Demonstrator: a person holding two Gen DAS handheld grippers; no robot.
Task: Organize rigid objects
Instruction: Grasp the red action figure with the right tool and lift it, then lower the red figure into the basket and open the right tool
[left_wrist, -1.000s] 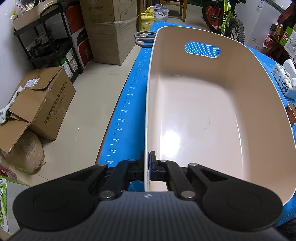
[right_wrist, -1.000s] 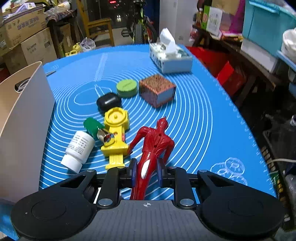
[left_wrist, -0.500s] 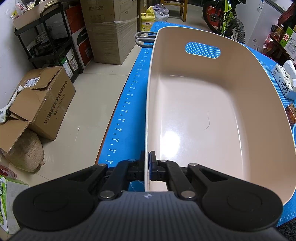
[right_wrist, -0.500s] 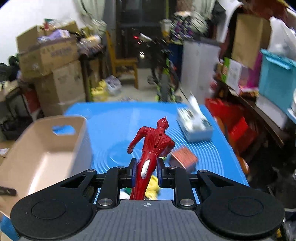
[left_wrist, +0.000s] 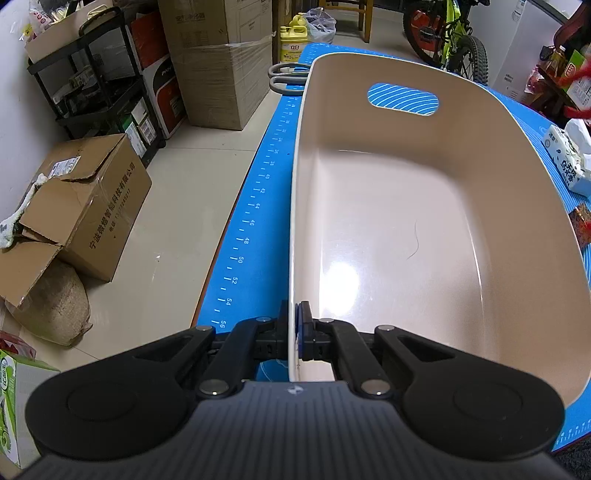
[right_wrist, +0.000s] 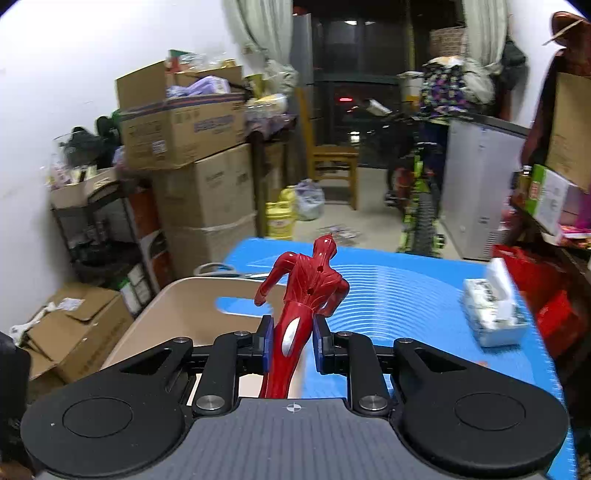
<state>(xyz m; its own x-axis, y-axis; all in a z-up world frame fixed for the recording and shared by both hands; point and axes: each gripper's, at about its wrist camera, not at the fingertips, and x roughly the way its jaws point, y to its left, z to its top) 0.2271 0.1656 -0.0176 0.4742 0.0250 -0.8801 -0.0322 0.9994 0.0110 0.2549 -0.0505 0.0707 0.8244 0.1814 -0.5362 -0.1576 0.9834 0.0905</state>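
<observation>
A beige plastic basket (left_wrist: 388, 221) with a handle cut-out stands on the blue mat (left_wrist: 255, 206); nothing lies inside it. My left gripper (left_wrist: 294, 332) is shut on the basket's near rim, one finger outside and one inside the wall. In the right wrist view my right gripper (right_wrist: 291, 341) is shut on a red and silver hero figure (right_wrist: 306, 295), held in the air by its legs with head pointing away. The basket (right_wrist: 184, 314) lies below and left of it. A blurred red streak (left_wrist: 576, 77) shows at the left wrist view's far right edge.
A tissue box (right_wrist: 493, 317) sits on the mat (right_wrist: 406, 295) at the right. Scissors (left_wrist: 284, 72) lie past the basket's far end. Cardboard boxes (left_wrist: 85, 206), a black shelf rack (left_wrist: 103, 81) and a bicycle (left_wrist: 454, 37) stand around the table. A patterned box (left_wrist: 583, 225) peeks in at right.
My right gripper lifted the red figure off the mat and swung left toward the basket, so the other small objects dropped out of its view. The left gripper held still on the rim.
</observation>
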